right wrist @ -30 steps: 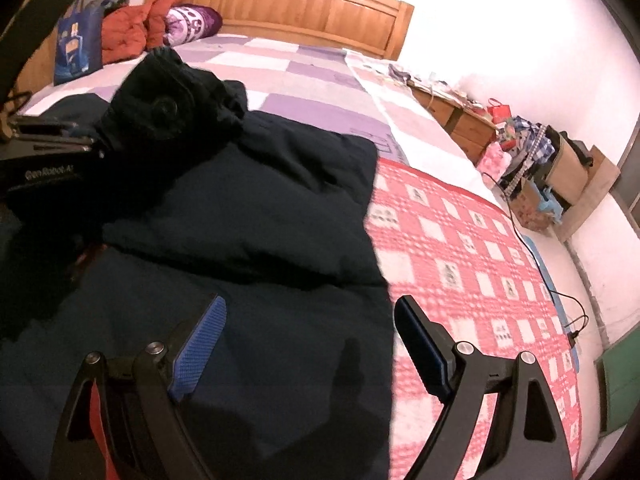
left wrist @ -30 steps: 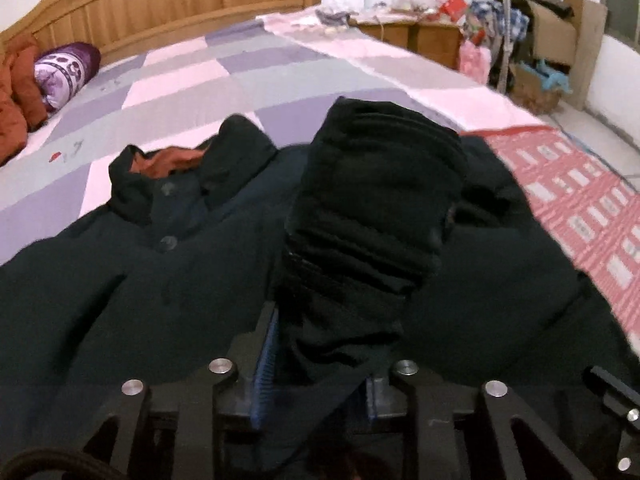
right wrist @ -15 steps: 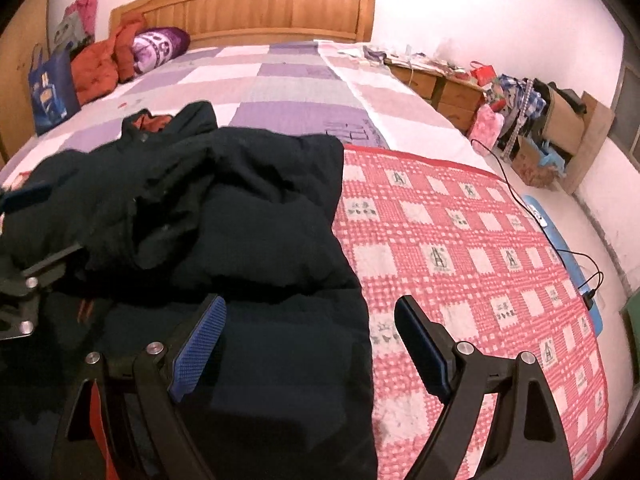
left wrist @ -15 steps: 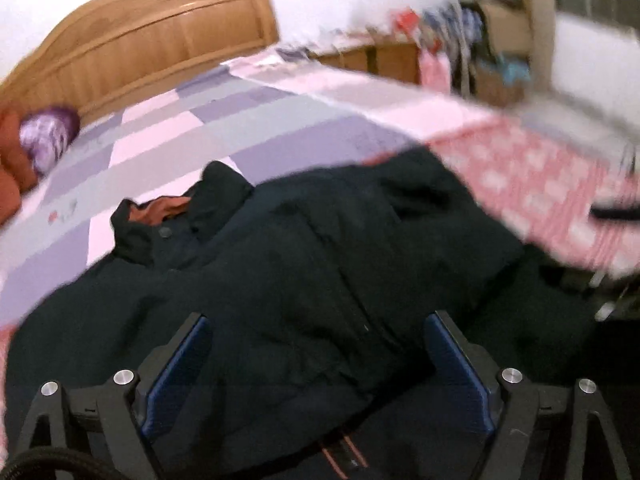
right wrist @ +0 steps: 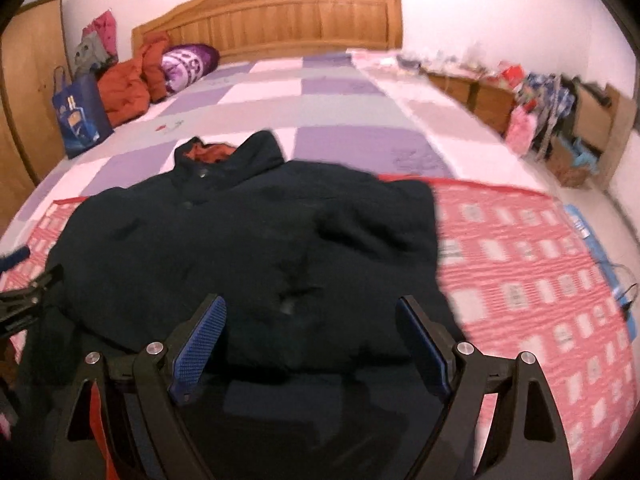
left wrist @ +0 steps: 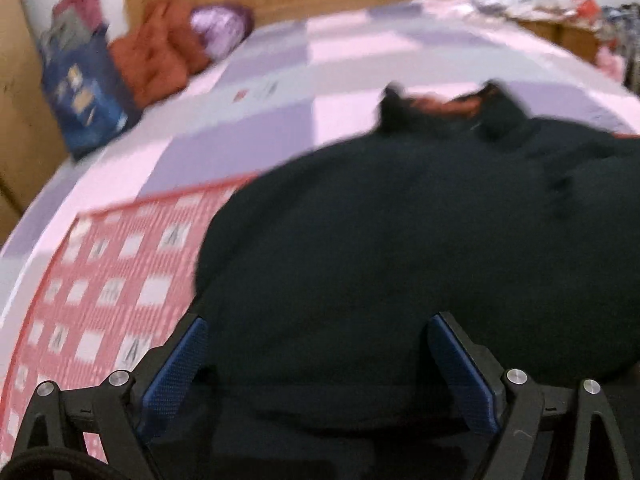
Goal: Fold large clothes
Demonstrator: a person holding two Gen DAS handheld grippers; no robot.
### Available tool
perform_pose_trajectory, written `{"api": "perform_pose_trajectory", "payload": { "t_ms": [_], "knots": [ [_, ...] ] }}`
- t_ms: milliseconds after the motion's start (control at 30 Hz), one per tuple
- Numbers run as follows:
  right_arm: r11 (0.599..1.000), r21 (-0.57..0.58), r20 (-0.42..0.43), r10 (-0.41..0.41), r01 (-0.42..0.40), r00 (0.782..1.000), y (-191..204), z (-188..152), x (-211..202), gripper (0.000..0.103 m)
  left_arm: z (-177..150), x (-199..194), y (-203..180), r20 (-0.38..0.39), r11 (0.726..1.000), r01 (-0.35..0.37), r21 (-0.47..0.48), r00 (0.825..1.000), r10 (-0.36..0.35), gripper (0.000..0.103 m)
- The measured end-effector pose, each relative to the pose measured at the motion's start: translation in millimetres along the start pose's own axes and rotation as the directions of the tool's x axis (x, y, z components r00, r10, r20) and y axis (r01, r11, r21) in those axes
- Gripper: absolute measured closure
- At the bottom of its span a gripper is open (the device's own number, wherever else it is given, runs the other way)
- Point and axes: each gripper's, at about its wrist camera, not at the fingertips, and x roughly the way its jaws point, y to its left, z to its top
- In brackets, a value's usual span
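Observation:
A large dark padded coat (right wrist: 248,240) with an orange collar lining lies spread on the bed, sleeves folded over its front; the left wrist view shows the coat (left wrist: 420,240) blurred. My left gripper (left wrist: 316,368) hovers open over the coat's near left edge, nothing between its blue pads. My right gripper (right wrist: 312,348) stands open above the coat's lower middle, also with nothing in it. The left gripper (right wrist: 16,280) pokes in at the far left of the right wrist view.
The coat lies on a red-and-white checked blanket (right wrist: 540,264) over a purple and pink quilt (right wrist: 320,100). An orange garment (right wrist: 128,84), a purple pillow (right wrist: 188,64) and a blue bag (right wrist: 80,116) sit by the wooden headboard (right wrist: 280,20). Cluttered cabinets (right wrist: 500,96) line the right wall.
My left gripper let go of the black sleeve, opened wide and swung to the coat's left side. The sleeve now rests on the coat. The right gripper shifted left, staying open.

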Motion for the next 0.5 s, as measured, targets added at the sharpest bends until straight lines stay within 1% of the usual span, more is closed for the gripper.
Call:
{"api": "perform_pose_trajectory", "payload": {
  "t_ms": [67,100,133,167,200,233,267,300,333,367,400,433,467,500],
  "knots": [
    [0.999,0.026,-0.064,0.027,-0.025,0.998,3.3,2.4,21.4,0.014,-8.2,6.8,7.5,-0.021,1.0,0.011,-0.012,1.0,-0.011,0.01],
    [0.998,0.04,-0.103,0.061,-0.057,0.993,8.3,4.6,34.7,0.014,-11.3,9.0,9.7,-0.026,1.0,0.013,-0.008,1.0,-0.014,0.01],
    [0.997,0.035,-0.123,0.07,-0.066,0.99,12.6,7.5,42.4,0.015,-12.7,10.5,10.2,-0.026,1.0,0.011,0.001,1.0,-0.011,0.01],
    [0.998,0.017,-0.122,0.064,-0.063,0.99,17.6,11.4,47.2,0.021,-12.8,12.6,9.6,-0.024,1.0,0.01,0.015,1.0,-0.01,0.01],
    [0.998,-0.015,-0.113,0.06,-0.062,0.992,23.3,16.2,49.7,0.033,-13.6,15.4,9.9,-0.02,1.0,0.008,0.027,1.0,-0.008,0.01],
    [0.998,-0.042,-0.109,0.05,-0.054,0.993,27.4,20.5,51.8,0.055,-13.0,18.2,12.8,-0.02,1.0,0.006,0.026,1.0,-0.005,0.01],
    [0.997,-0.073,-0.097,0.033,-0.04,0.995,32.9,28.3,52.2,0.067,-11.6,20.3,16.0,-0.017,1.0,0.003,0.019,1.0,-0.003,0.01],
    [0.995,-0.101,-0.05,0.023,-0.027,0.998,38.5,40.6,45.2,0.072,-10.3,21.1,21.6,-0.007,1.0,-0.003,-0.003,1.0,0.003,0.01],
    [0.993,-0.115,-0.009,0.015,-0.016,1.0,37.3,47.4,41.3,0.075,-9.0,19.7,28.0,-0.005,1.0,-0.006,-0.023,1.0,0.006,0.01],
    [0.991,-0.134,0.056,-0.004,0.011,0.998,37.7,54.4,33.3,0.075,-8.6,21.7,33.1,-0.013,0.999,-0.005,-0.045,1.0,0.005,0.01],
    [0.989,-0.141,0.089,-0.035,0.048,0.995,35.2,58.7,32.6,0.075,-9.0,24.9,38.5,-0.033,0.998,-0.002,-0.068,0.999,0.0,0.01],
    [0.989,-0.138,0.063,-0.051,0.059,0.997,32.4,60.0,39.5,0.075,-10.4,26.6,43.1,-0.048,0.997,0.0,-0.082,0.999,-0.004,0.01],
    [0.989,-0.133,-0.032,-0.075,0.07,0.997,28.1,57.2,56.5,0.075,-11.4,27.4,46.1,-0.056,0.996,0.001,-0.088,0.998,-0.006,0.01],
    [0.987,-0.133,-0.073,-0.098,0.088,0.992,26.8,52.5,63.2,0.075,-11.6,26.4,48.7,-0.055,0.996,-0.001,-0.089,0.998,-0.004,0.01]
  ]
}}
